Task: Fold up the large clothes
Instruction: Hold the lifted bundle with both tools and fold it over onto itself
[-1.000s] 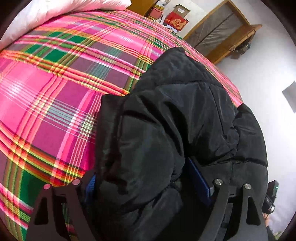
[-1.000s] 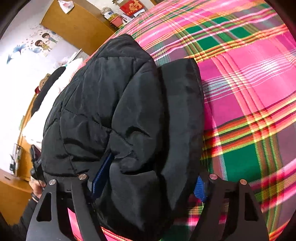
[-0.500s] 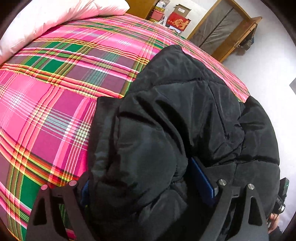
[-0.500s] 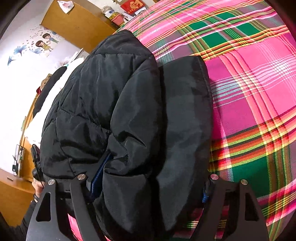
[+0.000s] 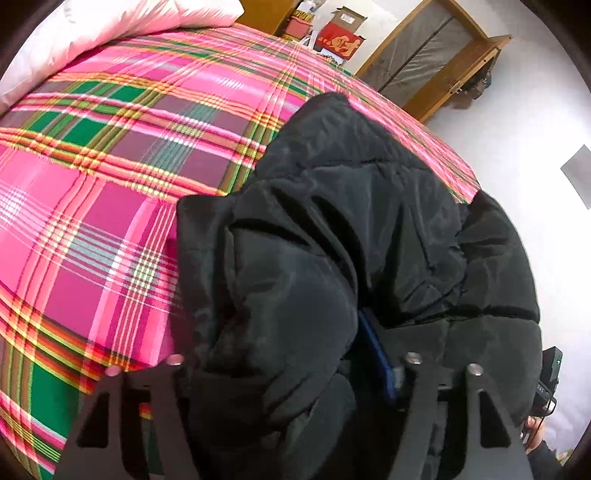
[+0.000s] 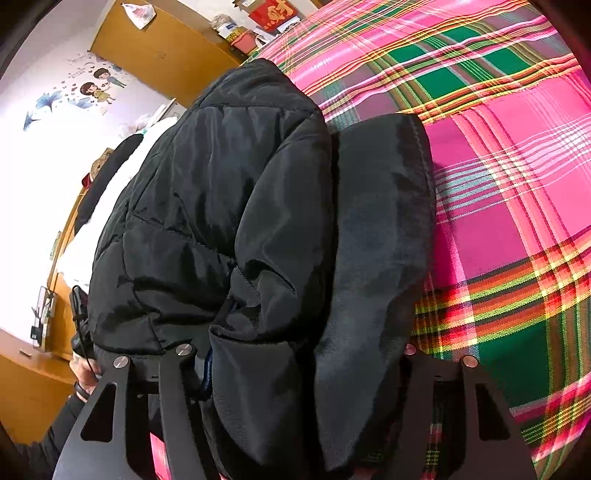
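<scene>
A black puffer jacket [image 5: 332, 240] lies bundled and folded over on a pink, green and yellow plaid bedspread [image 5: 110, 192]. My left gripper [image 5: 280, 365] is shut on a thick fold of the jacket; only the blue pad of its right finger shows. In the right wrist view the same jacket [image 6: 229, 221] fills the left and middle. My right gripper [image 6: 295, 350] is shut on another thick fold of it, with the bedspread [image 6: 517, 203] to the right. The fabric hides most of the fingertips.
A white pillow [image 5: 110, 26] lies at the bed's far left. A wooden wardrobe [image 5: 432, 62] and a red box [image 5: 340, 40] stand beyond the bed. In the right wrist view a wooden cabinet [image 6: 155, 48] and a wall with stickers [image 6: 74, 96] are at the left.
Both grippers have kept their hold and moved forward with the jacket, which now bulks higher and covers more of the bedspread in front of them.
</scene>
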Available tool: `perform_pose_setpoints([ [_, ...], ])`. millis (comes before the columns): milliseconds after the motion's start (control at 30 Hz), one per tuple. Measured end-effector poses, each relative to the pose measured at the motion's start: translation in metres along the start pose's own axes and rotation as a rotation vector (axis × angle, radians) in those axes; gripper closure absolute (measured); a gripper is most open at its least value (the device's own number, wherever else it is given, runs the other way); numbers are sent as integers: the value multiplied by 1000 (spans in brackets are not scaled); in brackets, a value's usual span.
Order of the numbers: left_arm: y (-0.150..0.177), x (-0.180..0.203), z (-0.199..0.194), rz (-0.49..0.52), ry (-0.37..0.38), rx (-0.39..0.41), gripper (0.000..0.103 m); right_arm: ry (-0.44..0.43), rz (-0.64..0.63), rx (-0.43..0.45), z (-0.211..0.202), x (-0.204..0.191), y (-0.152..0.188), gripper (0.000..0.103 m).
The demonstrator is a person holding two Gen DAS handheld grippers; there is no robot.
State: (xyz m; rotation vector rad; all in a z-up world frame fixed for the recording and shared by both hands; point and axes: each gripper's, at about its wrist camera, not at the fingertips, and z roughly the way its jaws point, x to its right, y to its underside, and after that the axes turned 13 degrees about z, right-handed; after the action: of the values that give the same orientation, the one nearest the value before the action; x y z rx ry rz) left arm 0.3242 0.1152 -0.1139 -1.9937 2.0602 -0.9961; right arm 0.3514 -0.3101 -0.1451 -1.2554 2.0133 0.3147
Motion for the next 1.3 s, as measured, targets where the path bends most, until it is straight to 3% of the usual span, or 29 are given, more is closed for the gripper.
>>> perform_pose_setpoints([
  [167,2,-7,-1,-16,23,11,42,-44,45,-28,2,13,-4,35],
  [433,9,-23,9,-86,90,-21,21,-66,32,-5,2,14,0,31],
  [567,10,-23,10,-80,94,-21,19,-61,47,-16,1,20,-1,31],
  [667,11,-20,8,-75,97,-10,27,-43,43,-12,-1,16,1,40],
  [833,1,-2,-9,-41,19,13,65,29,-3,16,-13,-7,6,63],
  [900,-1,10,-20,-3,-31,27,71,52,-10,27,-18,-13,7,69],
  [1033,-2,16,-48,-33,-37,77,76,62,-19,59,-37,-28,11,74],
  [1300,0,29,-105,-6,-17,154,78,42,-75,102,-80,-59,20,75],
])
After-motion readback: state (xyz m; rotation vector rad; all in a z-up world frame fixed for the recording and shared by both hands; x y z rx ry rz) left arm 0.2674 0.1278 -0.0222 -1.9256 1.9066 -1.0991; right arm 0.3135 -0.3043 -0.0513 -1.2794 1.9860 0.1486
